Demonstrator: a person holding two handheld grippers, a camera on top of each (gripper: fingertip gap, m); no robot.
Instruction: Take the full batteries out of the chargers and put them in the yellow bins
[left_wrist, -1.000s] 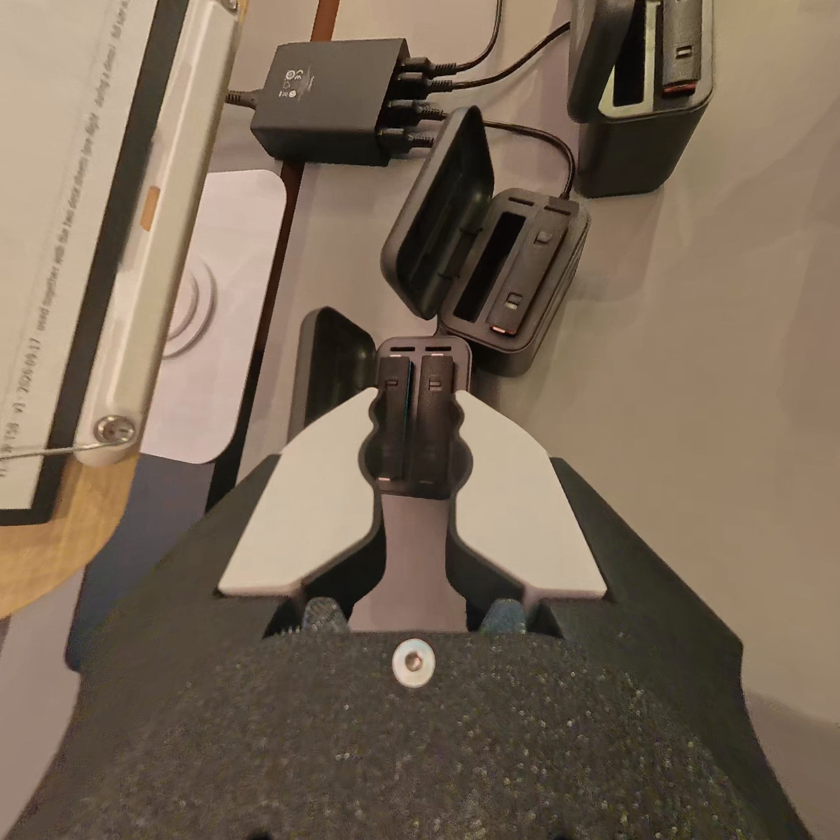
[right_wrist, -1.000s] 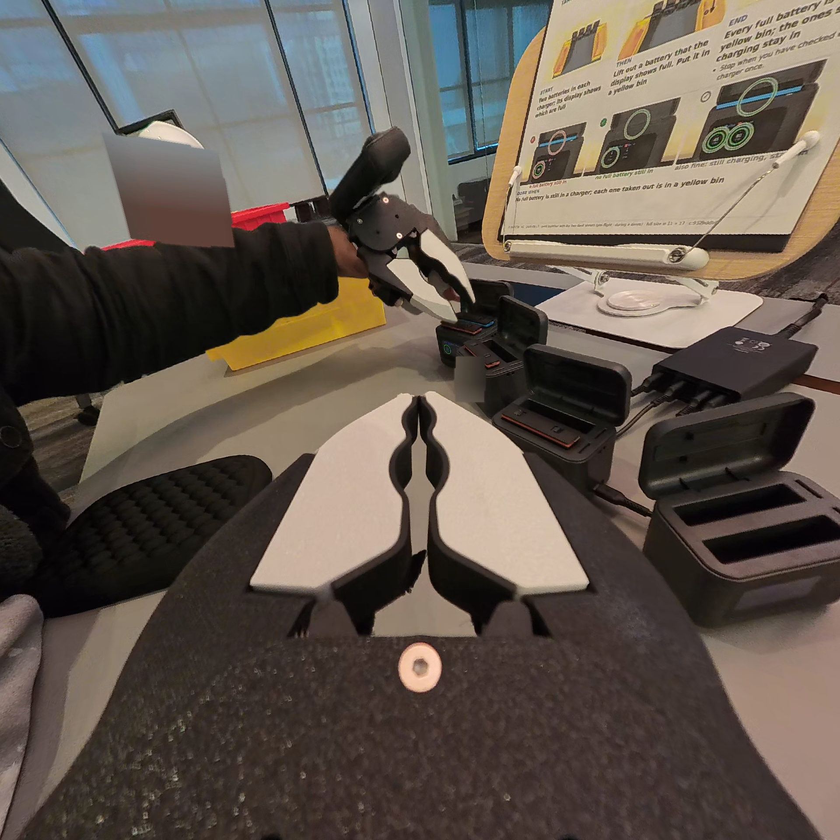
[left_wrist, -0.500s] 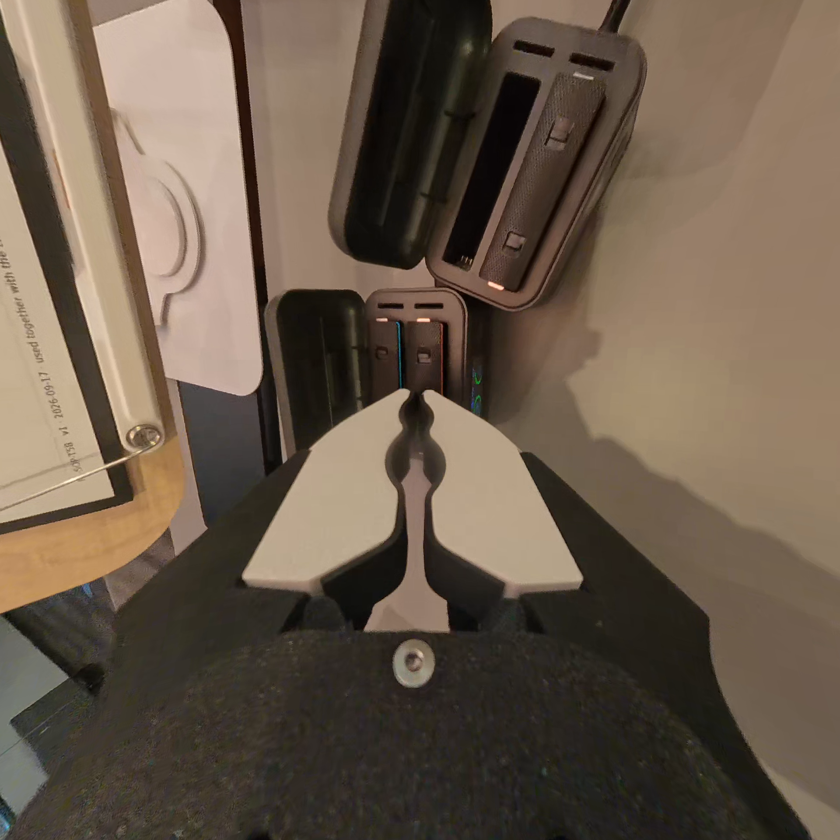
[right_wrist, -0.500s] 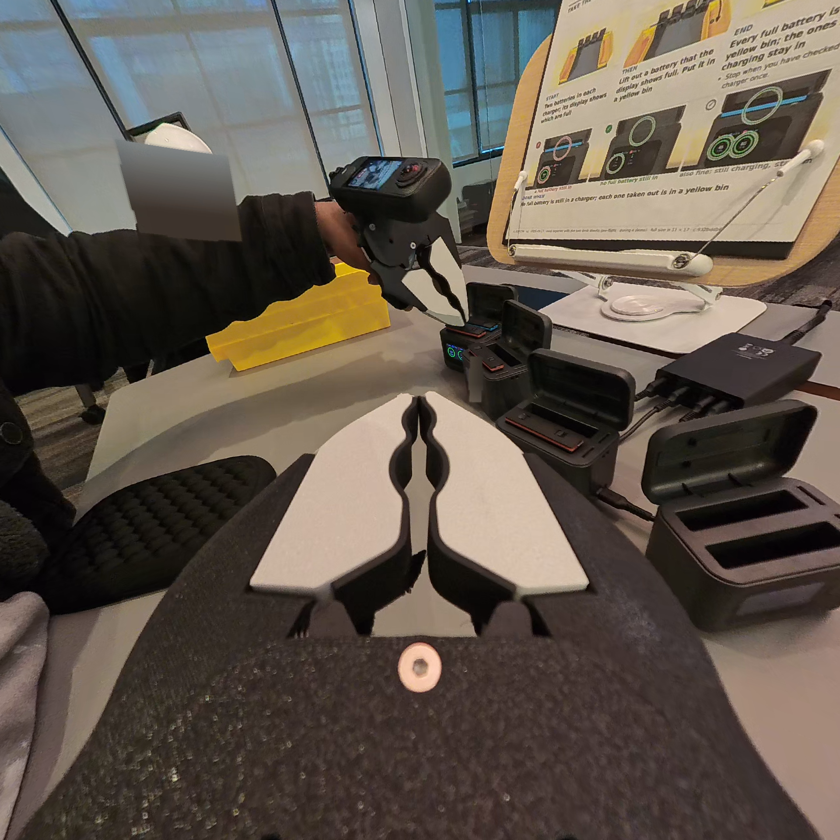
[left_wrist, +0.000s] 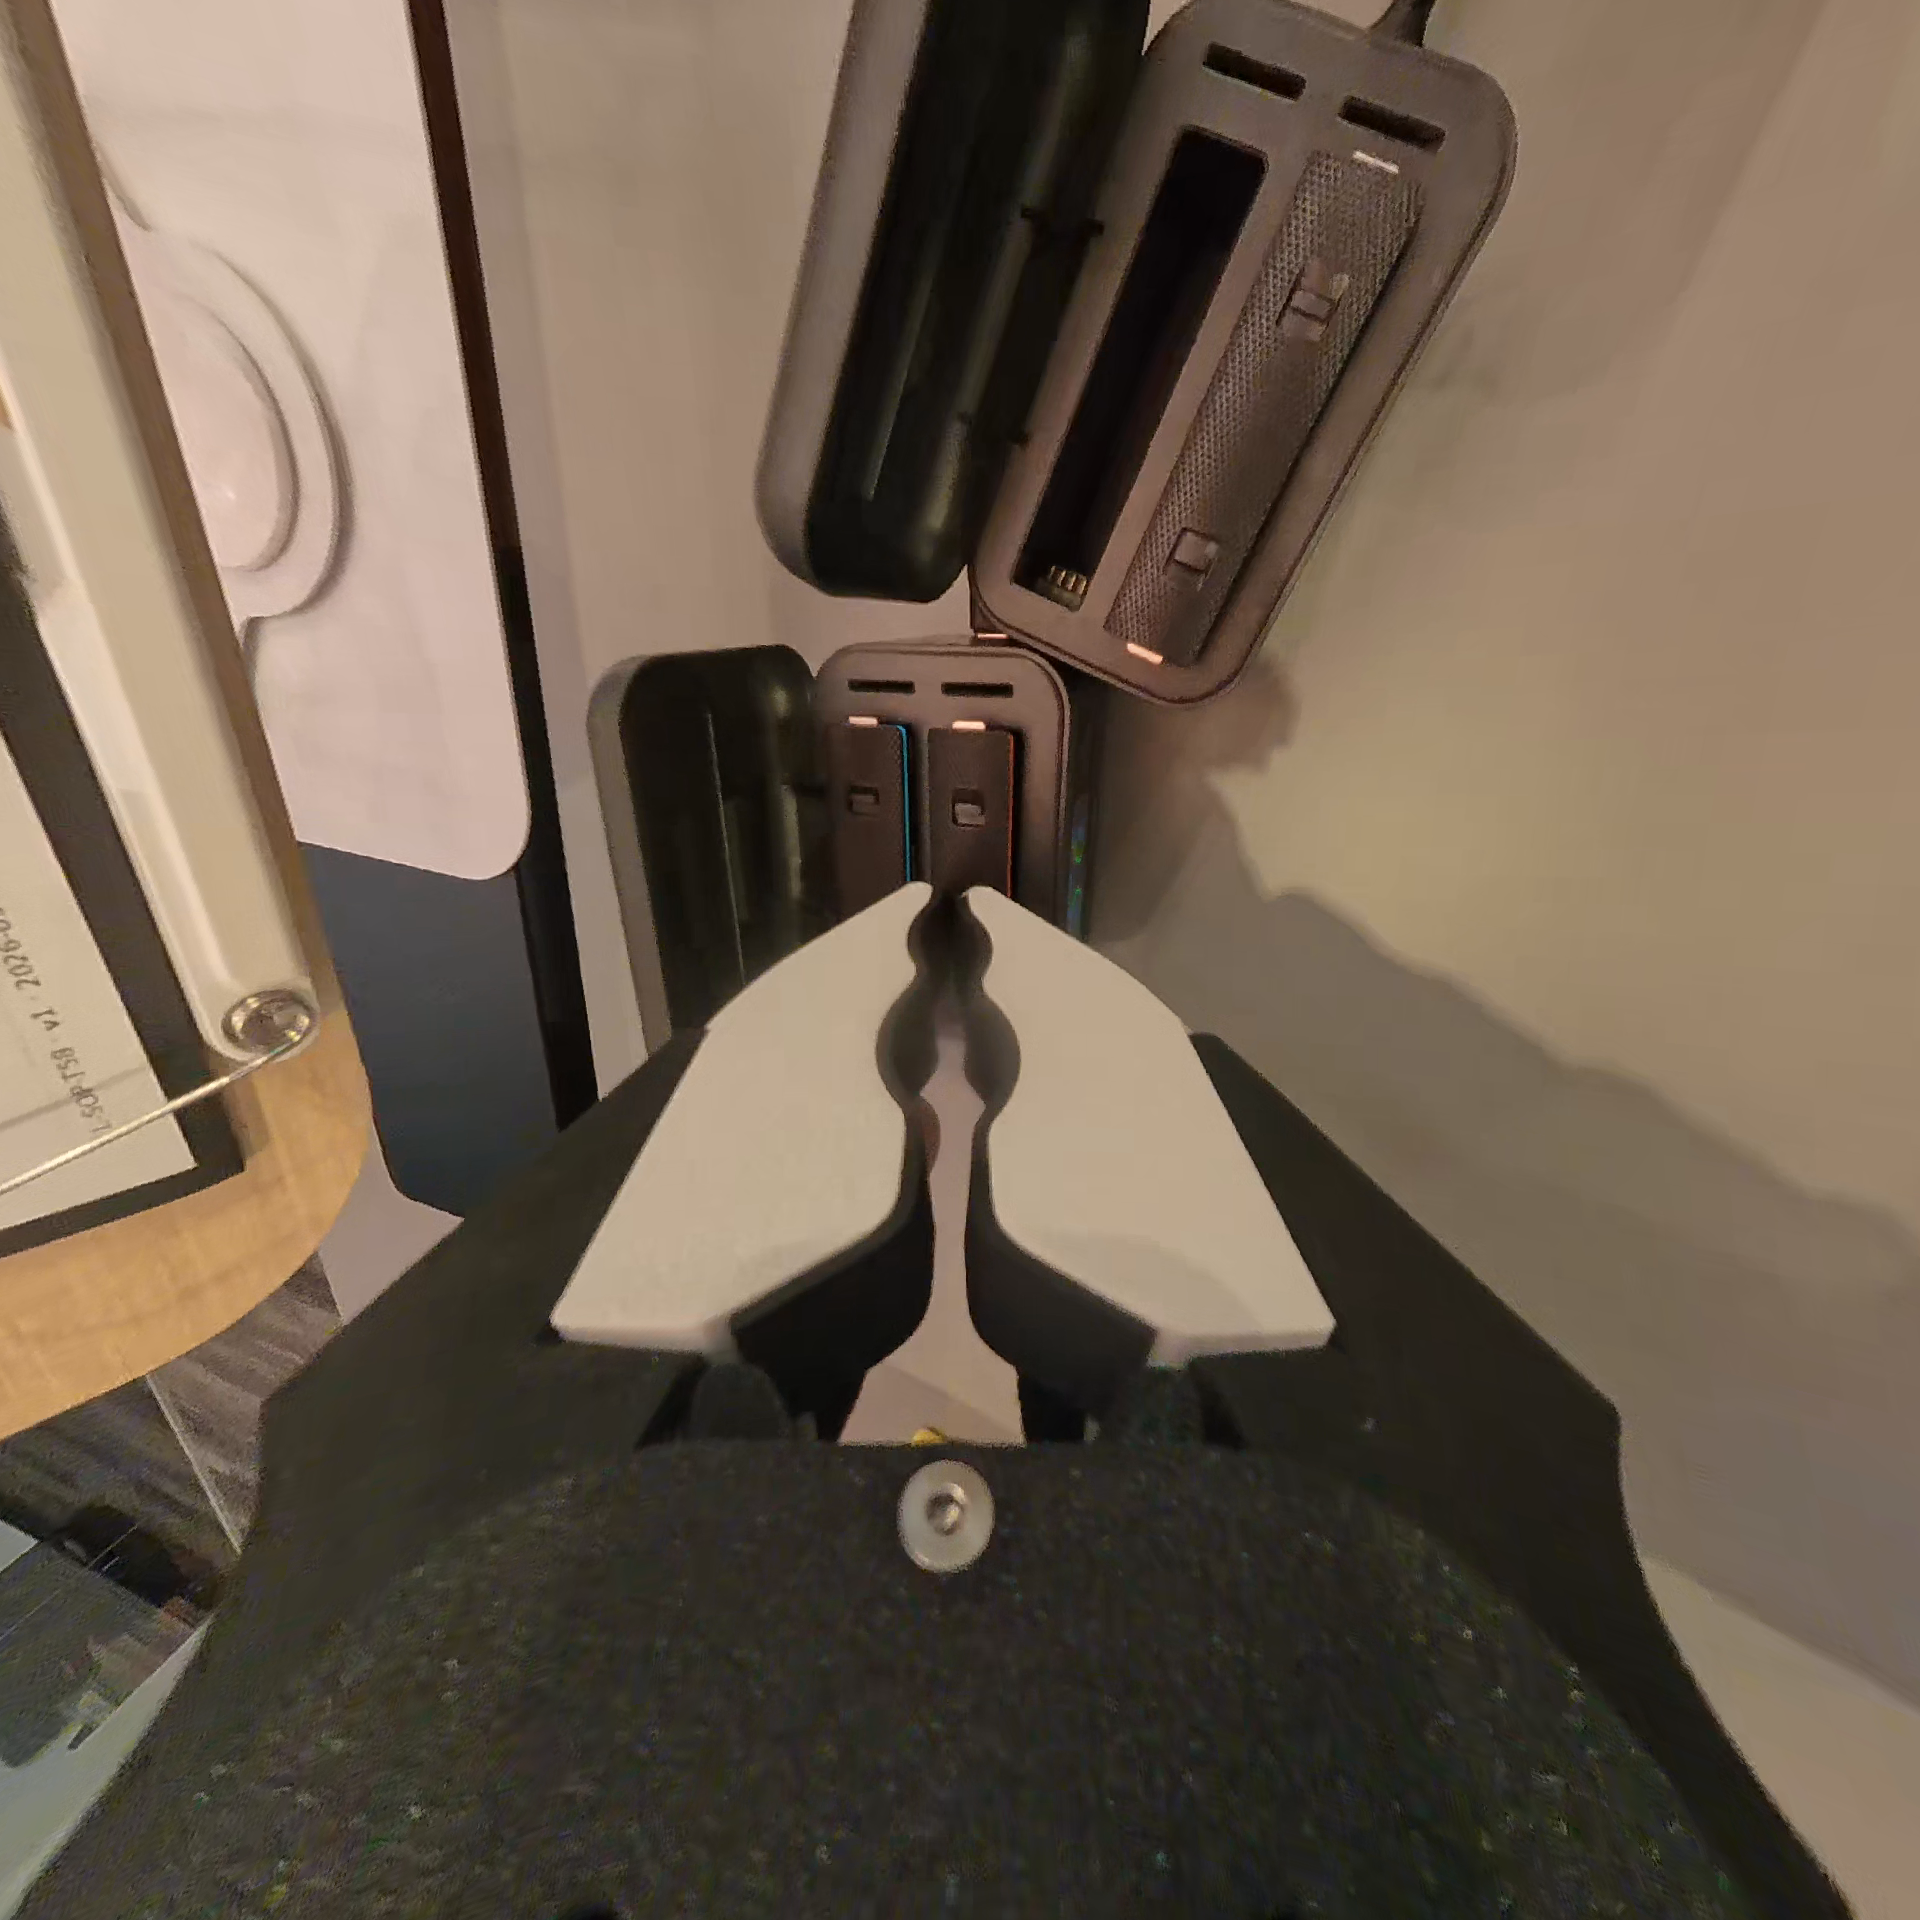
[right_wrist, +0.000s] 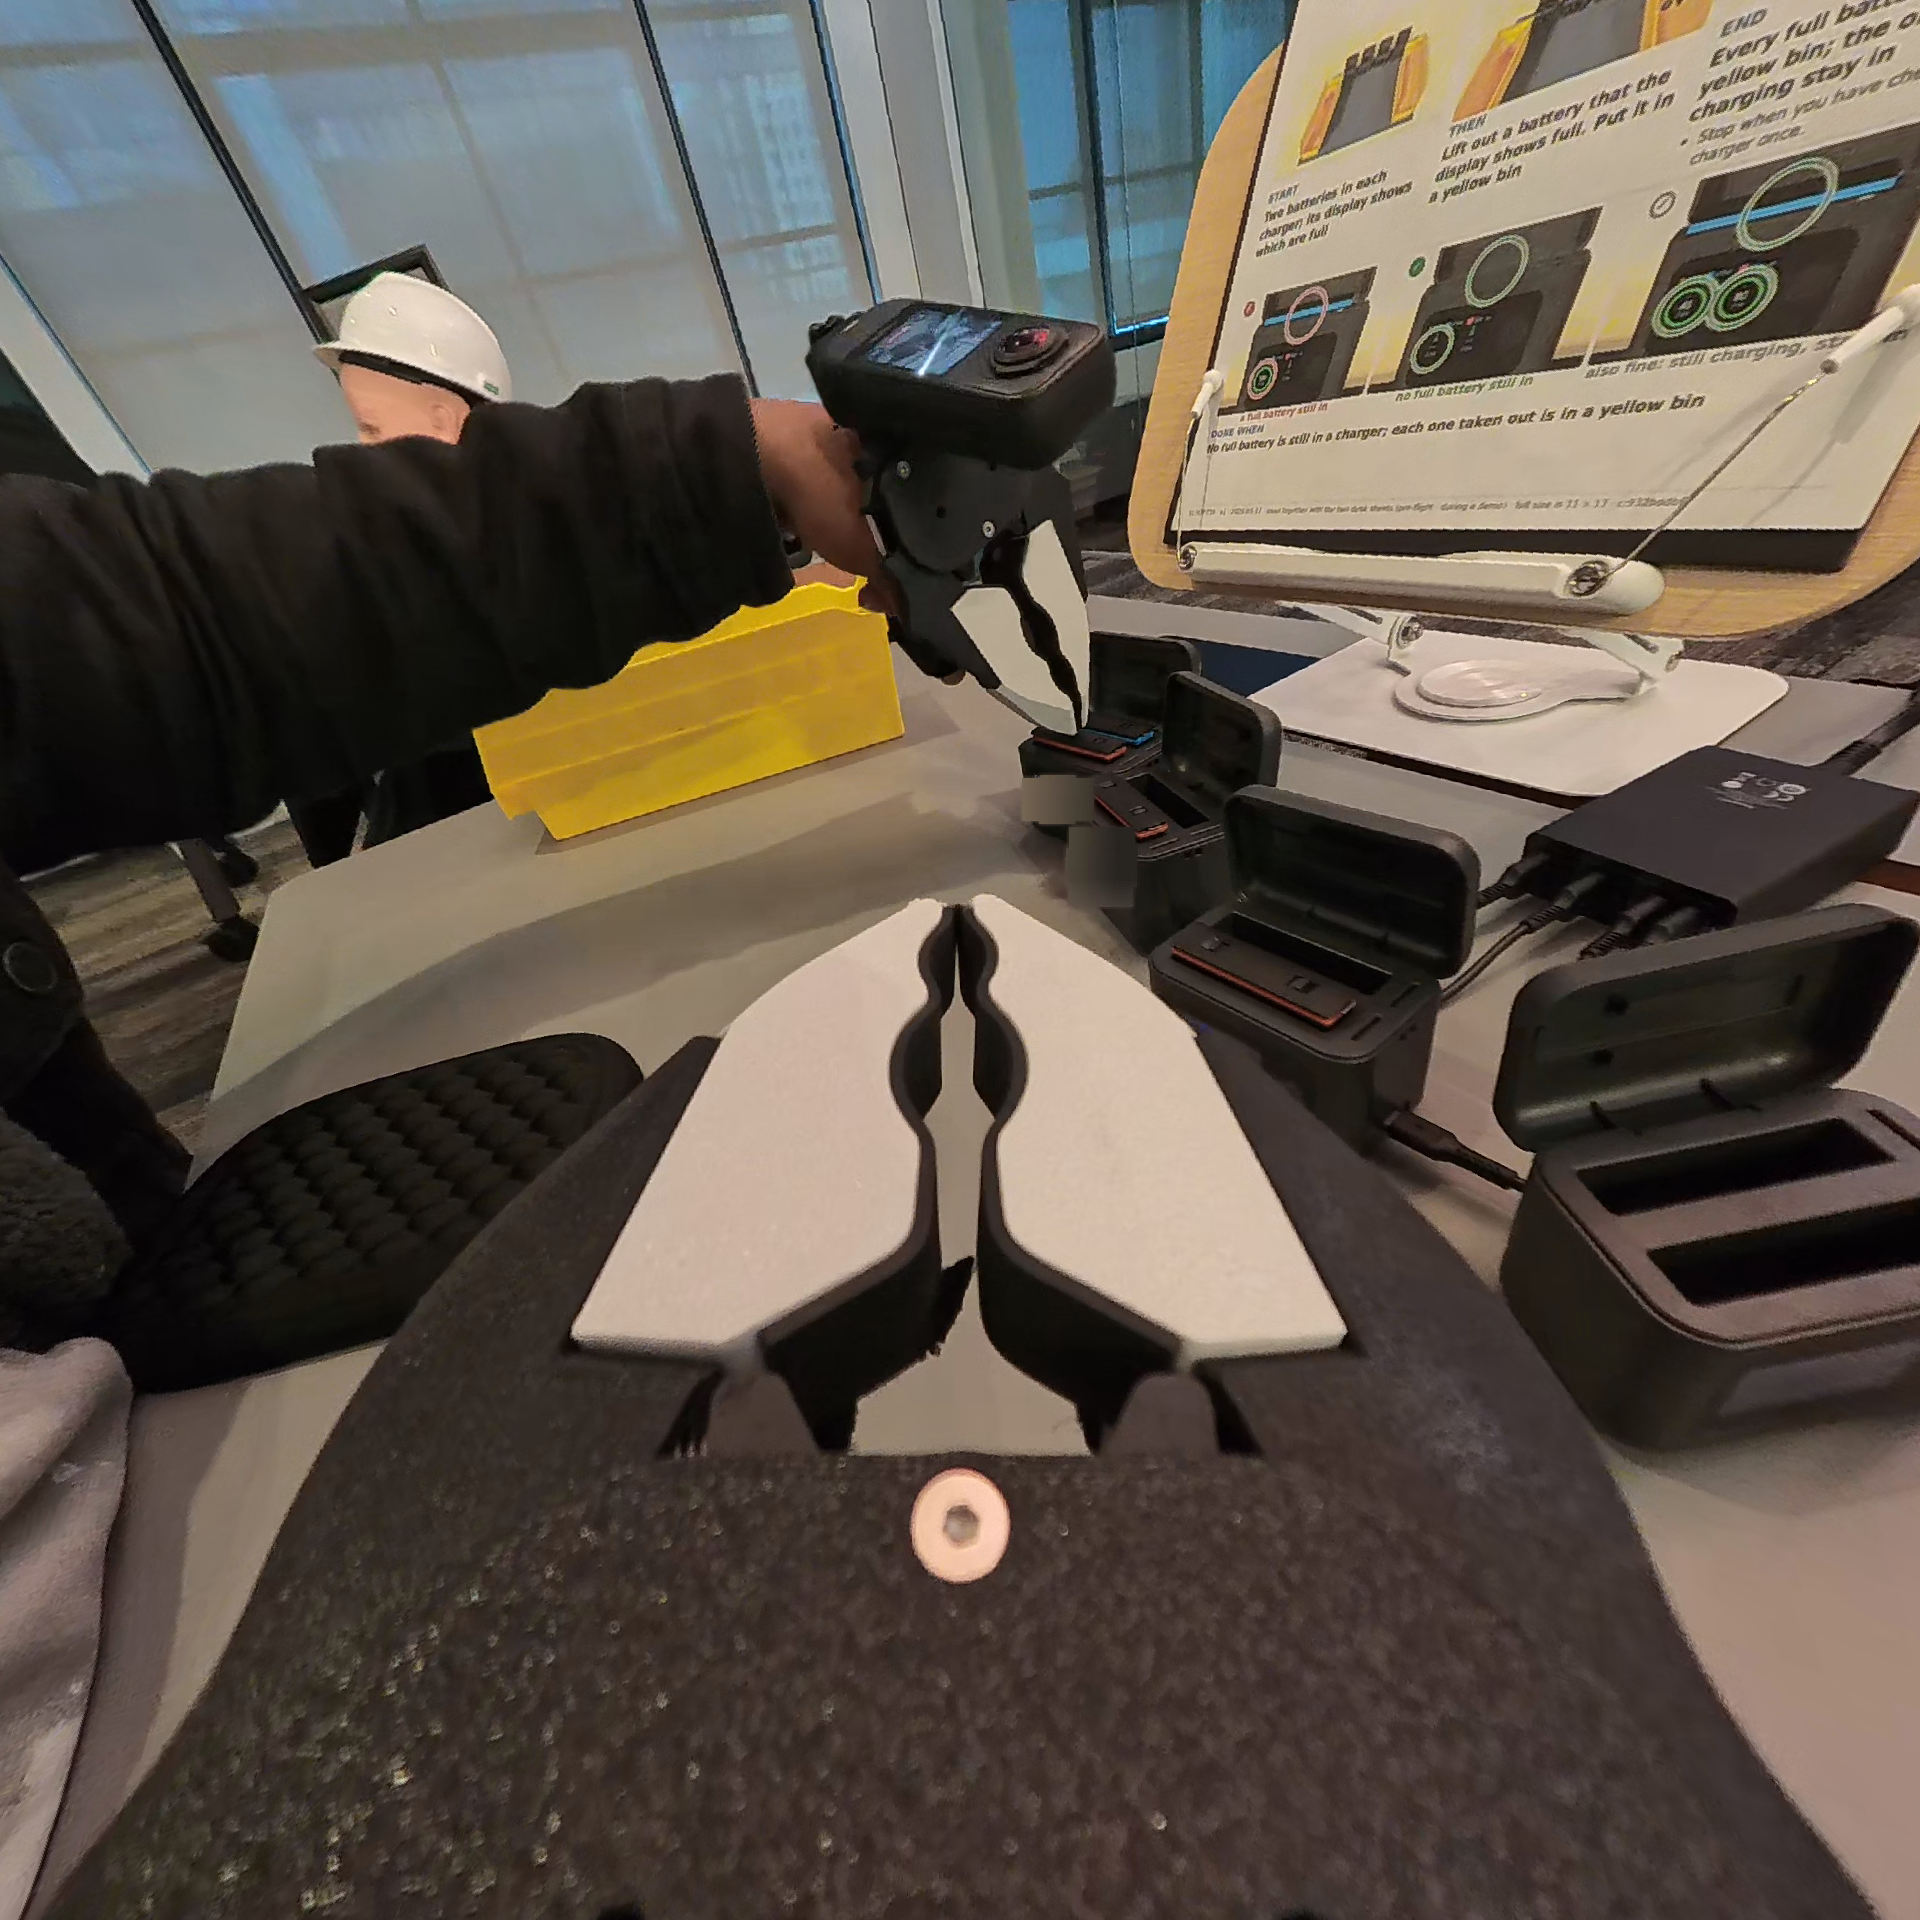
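Left wrist view | left tongs (left_wrist: 948, 891) closed, empty, above charger (left_wrist: 940, 774) holding two batteries | right tongs (right_wrist: 956, 914) closed, empty, over bench (right_wrist: 582, 935)

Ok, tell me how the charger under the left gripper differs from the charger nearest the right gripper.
The charger under the left gripper holds two batteries; the charger nearest the right gripper has both slots empty. The first sits at the far end of the row beside the yellow bin, the second at the near end. Both are black with lids open.

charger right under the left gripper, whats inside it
Two batteries stand side by side in the charger, filling both slots. The left gripper covers their near ends.
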